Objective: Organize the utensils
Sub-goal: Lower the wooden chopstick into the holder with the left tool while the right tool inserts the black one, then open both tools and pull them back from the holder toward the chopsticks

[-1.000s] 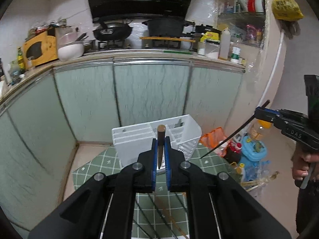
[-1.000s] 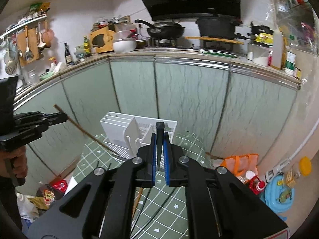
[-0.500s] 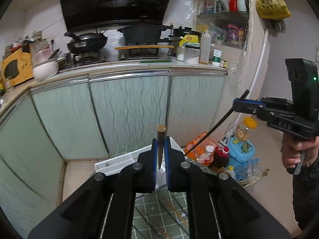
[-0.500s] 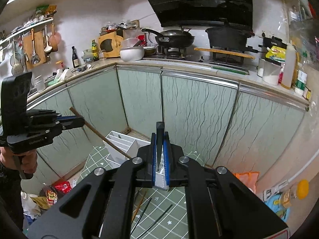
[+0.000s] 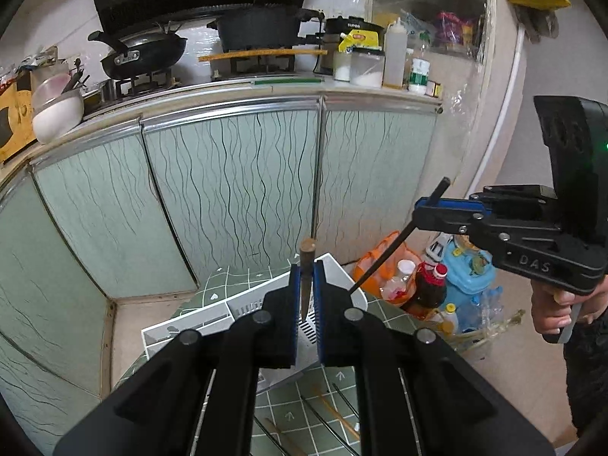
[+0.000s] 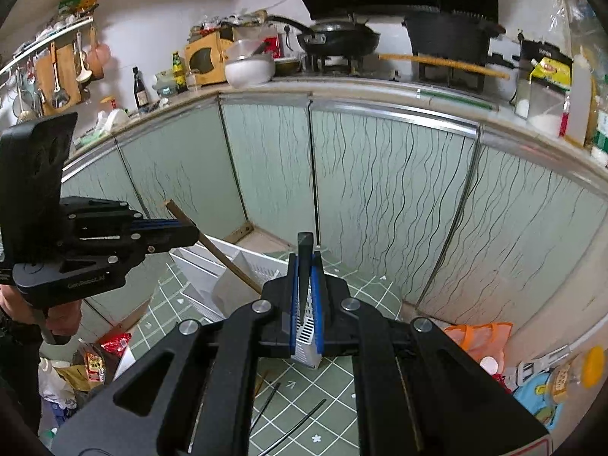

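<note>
My left gripper (image 5: 305,296) is shut on a brown wooden chopstick (image 5: 306,266) that stands up between its pads. In the right wrist view the same chopstick (image 6: 212,246) slants down toward the white utensil organizer (image 6: 228,266). My right gripper (image 6: 305,296) is shut on a black chopstick (image 6: 304,266); in the left wrist view that chopstick (image 5: 395,241) slants down toward the organizer (image 5: 235,304). Both grippers are held above the organizer, which sits on a green patterned mat (image 6: 342,380). Several loose chopsticks (image 5: 326,418) lie on the mat.
Pale green cabinet doors (image 5: 235,190) stand close behind the mat. Bottles and an orange bag (image 5: 418,285) sit on the floor at the right. The counter above carries a wok (image 5: 140,53), a pot (image 5: 262,28) and jars.
Both grippers have risen and tilted up with their chopsticks, so the organizer now sits lower in both views. The two grippers have come closer together.
</note>
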{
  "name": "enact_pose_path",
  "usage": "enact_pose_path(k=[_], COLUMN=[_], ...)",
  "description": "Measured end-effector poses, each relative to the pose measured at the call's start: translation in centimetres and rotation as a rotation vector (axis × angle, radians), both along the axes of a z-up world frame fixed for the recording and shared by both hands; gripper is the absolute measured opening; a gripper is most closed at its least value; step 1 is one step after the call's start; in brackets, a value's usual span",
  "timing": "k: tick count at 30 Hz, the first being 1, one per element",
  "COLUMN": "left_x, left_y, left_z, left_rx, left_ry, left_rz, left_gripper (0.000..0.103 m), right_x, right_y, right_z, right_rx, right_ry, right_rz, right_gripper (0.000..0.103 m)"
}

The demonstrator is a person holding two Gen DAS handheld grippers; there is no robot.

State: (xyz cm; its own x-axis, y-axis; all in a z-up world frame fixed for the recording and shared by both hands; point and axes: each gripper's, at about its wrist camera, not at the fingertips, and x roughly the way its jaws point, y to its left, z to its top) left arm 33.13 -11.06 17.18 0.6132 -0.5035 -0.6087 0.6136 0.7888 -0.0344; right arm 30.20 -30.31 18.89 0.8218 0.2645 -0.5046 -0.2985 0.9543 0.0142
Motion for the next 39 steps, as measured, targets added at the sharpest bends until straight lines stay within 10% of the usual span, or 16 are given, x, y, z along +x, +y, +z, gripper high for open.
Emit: enact_pose_path(k=[25,28,30,39], left_x=[1.1,1.0,0.4,-1.3], left_y=[-1.5,-1.1,-0.6,1.2], left_z=[-4.2,-4.0,-3.6,-2.3], left_rx=[0.053,0.051,0.033,0.032], left_ry=[0.016,0.005,-0.047,-0.119], left_rz=[-0.005,0.016,0.038,0.126], left_gripper=[0.011,0.043,0.090,0.099], right_x=[2.4,2.1,1.6,-1.0], right_y=[-0.1,-0.6,-0.8,-1.7], right_z=[-4.7,-4.3,-4.0,-2.3], right_rx=[0.013,0.044,0.049,0.059], right_ry=[0.067,0.057,0.046,-0.037], right_rz=[0.044,0.049,0.050,0.029], right_gripper=[0.016,0.037,0.051,0.095])
